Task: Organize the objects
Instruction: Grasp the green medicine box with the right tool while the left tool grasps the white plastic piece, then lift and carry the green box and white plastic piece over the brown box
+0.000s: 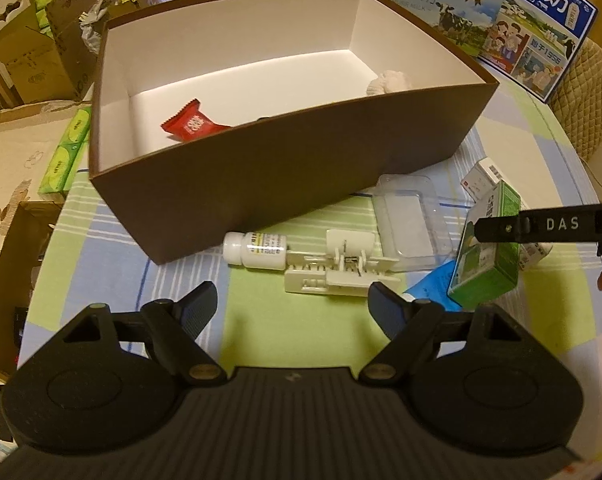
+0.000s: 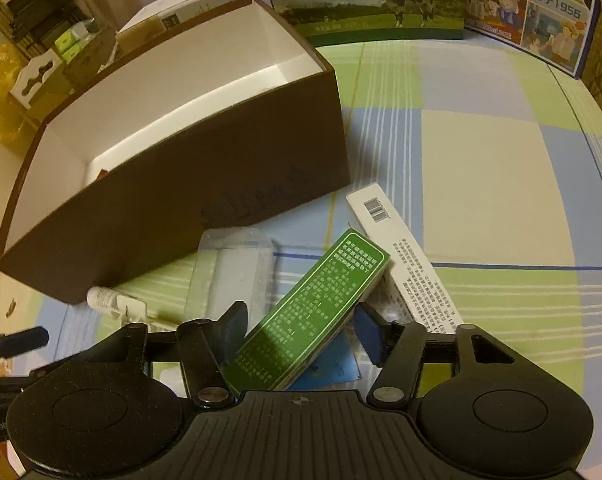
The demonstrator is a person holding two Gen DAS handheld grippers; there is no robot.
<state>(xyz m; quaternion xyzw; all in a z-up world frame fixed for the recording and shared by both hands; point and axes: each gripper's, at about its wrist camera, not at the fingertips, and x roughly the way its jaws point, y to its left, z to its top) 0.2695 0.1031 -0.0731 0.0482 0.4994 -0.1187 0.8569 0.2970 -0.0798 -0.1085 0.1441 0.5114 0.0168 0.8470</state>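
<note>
A brown box (image 1: 285, 184) with a white inside stands on the checked tablecloth; it also shows in the right wrist view (image 2: 189, 200). A red candy packet (image 1: 192, 122) and a pale lump (image 1: 391, 82) lie inside. In front of it lie a white pill bottle (image 1: 257, 250), a white plastic clip (image 1: 341, 268) and a clear plastic tray (image 1: 411, 224). My left gripper (image 1: 293, 304) is open and empty above the cloth, just short of the clip. My right gripper (image 2: 301, 326) is shut on a green carton (image 2: 309, 316), tilted; the carton shows in the left wrist view (image 1: 487, 252).
A white barcoded box (image 2: 405, 260) and a blue packet (image 2: 333, 372) lie under the green carton. Milk cartons (image 1: 433, 4) stand behind the brown box. Green tissue packs (image 1: 65, 152) and cardboard boxes are off the table's left.
</note>
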